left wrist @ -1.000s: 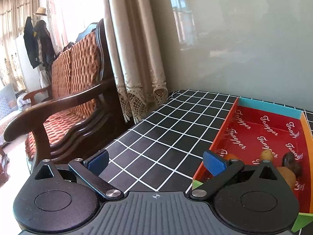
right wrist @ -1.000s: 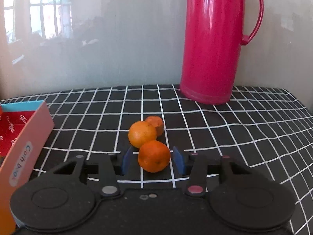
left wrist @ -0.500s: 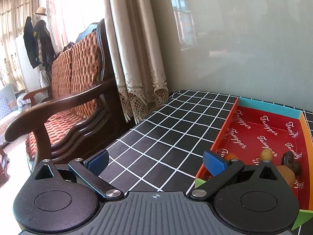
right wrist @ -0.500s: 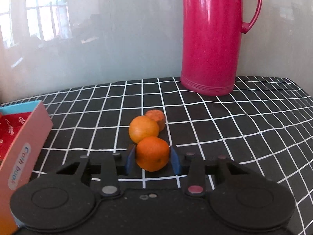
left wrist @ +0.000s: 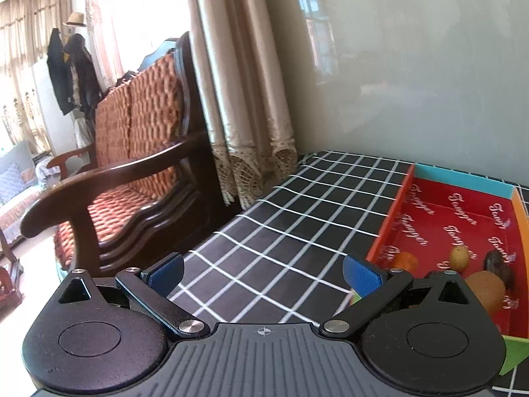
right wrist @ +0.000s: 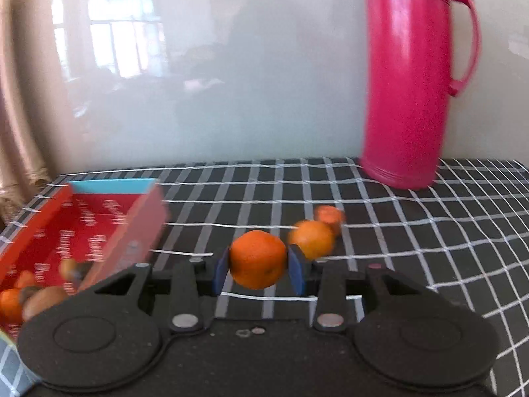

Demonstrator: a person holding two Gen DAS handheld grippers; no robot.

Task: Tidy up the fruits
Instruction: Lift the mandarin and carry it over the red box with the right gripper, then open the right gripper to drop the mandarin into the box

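Note:
My right gripper [right wrist: 258, 270] is shut on an orange tangerine [right wrist: 258, 258], its blue pads pressing both sides, and holds it a little above the checked cloth. Two more tangerines, one lighter [right wrist: 310, 239] and one smaller [right wrist: 328, 215], lie just behind on the right. The red box [right wrist: 82, 225] with several fruits in its near end sits at the left. In the left wrist view my left gripper [left wrist: 263, 274] stands open over the cloth with nothing between its pads. The same red box [left wrist: 463, 221] lies to its right and holds a tangerine [left wrist: 405, 260], a yellow fruit [left wrist: 459, 256], a dark fruit [left wrist: 499, 264] and a large orange fruit [left wrist: 486, 289].
A tall pink thermos jug [right wrist: 410, 79] stands at the back right against the pale wall. A wooden armchair with an orange cushion [left wrist: 132, 172] and curtains [left wrist: 238, 92] stand beyond the table's left edge. The black checked tablecloth [left wrist: 297, 218] covers the table.
My right gripper closed on the nearest tangerine, lifted it and swung left, bringing the red box into view. The left gripper has stayed where it was.

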